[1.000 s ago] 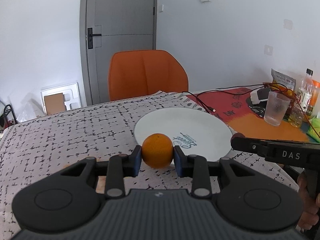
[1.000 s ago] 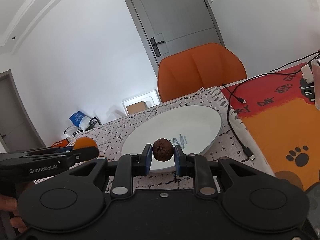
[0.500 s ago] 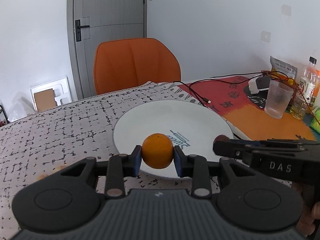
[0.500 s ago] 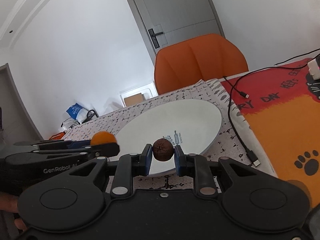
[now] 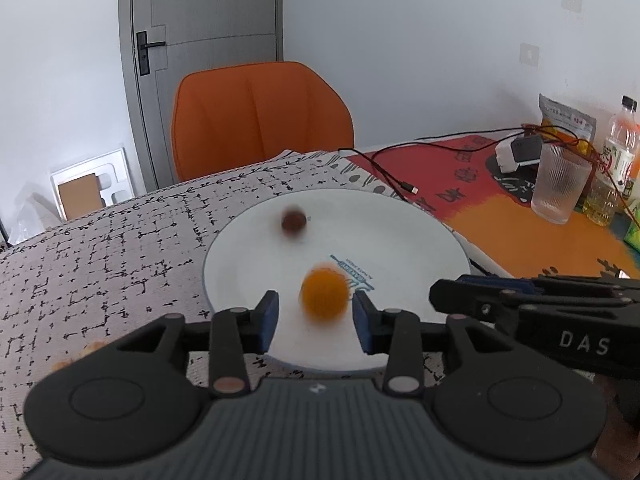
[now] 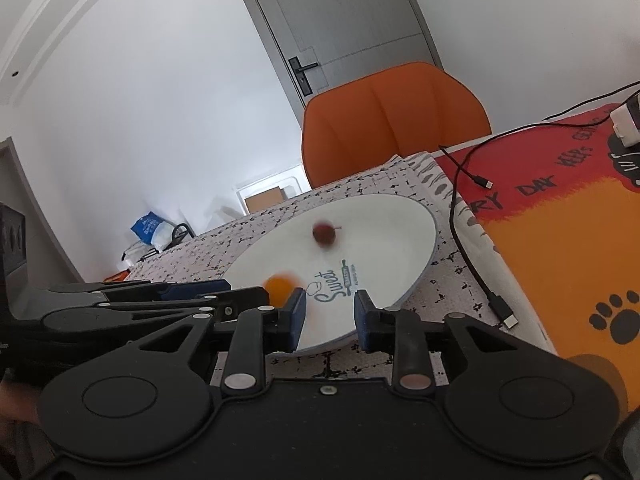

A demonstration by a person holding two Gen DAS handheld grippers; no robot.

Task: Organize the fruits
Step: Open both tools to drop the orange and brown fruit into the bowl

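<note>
Patterned tablecloth [image 5: 100, 248], white plate [image 5: 400, 224], orange chair [image 5: 260, 116], grey door [image 5: 208, 20]

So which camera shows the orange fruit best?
The left wrist view: the orange fruit shows whole, though blurred, on the plate. In the right wrist view it sits partly hidden behind gripper fingers.

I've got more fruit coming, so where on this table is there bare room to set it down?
The patterned cloth left of the white plate is bare. On the plate, its far right stays free beyond the orange and brown fruit. The corner by the glass and bottle is crowded.
</note>
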